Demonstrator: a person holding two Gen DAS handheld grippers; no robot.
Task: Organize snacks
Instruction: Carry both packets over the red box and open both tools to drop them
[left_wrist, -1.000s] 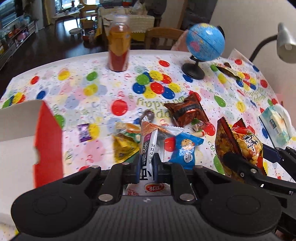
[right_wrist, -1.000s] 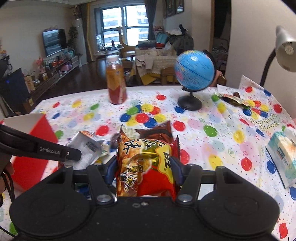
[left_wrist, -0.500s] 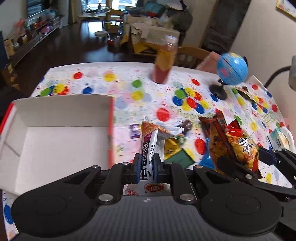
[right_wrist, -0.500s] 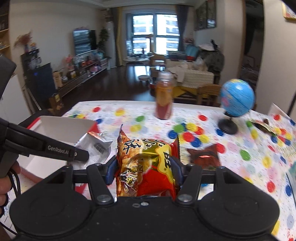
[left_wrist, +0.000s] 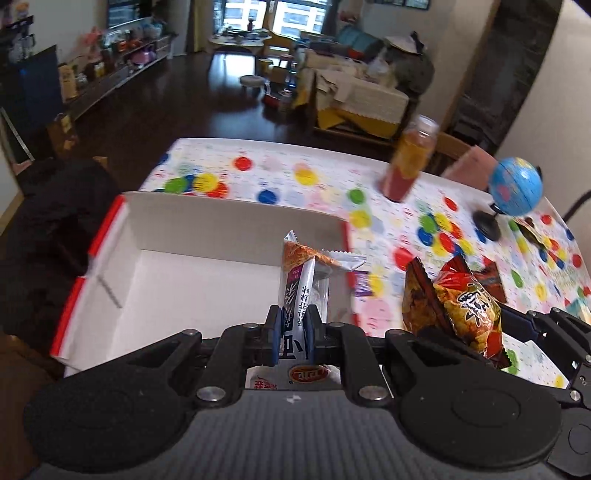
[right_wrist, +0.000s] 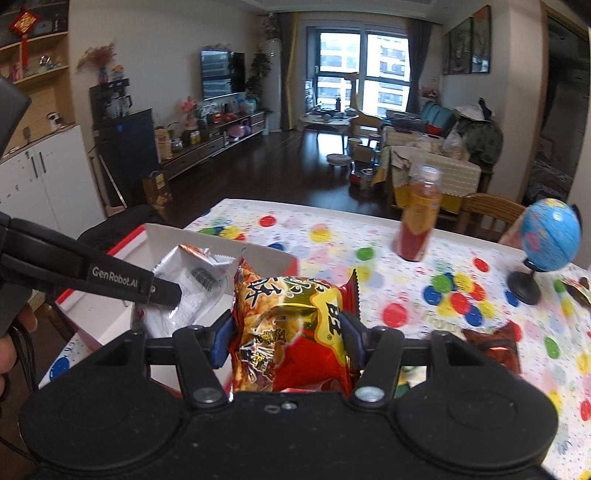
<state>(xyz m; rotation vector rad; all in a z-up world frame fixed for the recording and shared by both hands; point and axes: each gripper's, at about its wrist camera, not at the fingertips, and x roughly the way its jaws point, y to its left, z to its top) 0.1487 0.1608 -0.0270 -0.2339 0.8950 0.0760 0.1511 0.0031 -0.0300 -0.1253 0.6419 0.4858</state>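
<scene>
A: Biggest thing first: the open white cardboard box with red edges (left_wrist: 177, 280). Both hands hang at it, each carrying a packet. How to land this well?

B: Get each packet over the bare white floor of the box, clear of its near wall, before letting go. The right gripper (right_wrist: 288, 341) is clenched on the puffy red-and-gold crinkly snack bag (right_wrist: 291, 332), which sits just right of the box's right wall in its own view. That one is bulky, so I'd lower it in first, flat.

A: And the left gripper (left_wrist: 291, 334)?

B: Squeezed tight on the slim silver-and-orange foil snack packet (left_wrist: 301, 291), held upright above the box's near right corner. Light thing; drop it low or it may flutter out.

A: Counts?

B: One box, nothing visible inside. Two packets in the grippers. Right of the box, on the balloon-print tablecloth (left_wrist: 280, 177): one dark red-brown wrapper (right_wrist: 495, 343), one small purple sweet (left_wrist: 364, 286). Others may be hidden.
</scene>
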